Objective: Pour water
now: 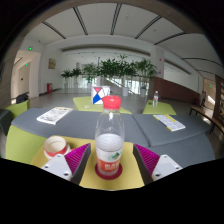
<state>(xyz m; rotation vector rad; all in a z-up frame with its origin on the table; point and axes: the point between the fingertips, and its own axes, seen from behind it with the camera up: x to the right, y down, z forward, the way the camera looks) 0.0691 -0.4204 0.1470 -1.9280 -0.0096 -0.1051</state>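
Clear plastic water bottle with red cap and red label (109, 140), upright at lower centre on grey counter (150, 128), between spread tool (109, 165) fingers, gaps either side. Small pink-rimmed cup (56, 147) lower left. Off-centre squeeze could tip bottle.
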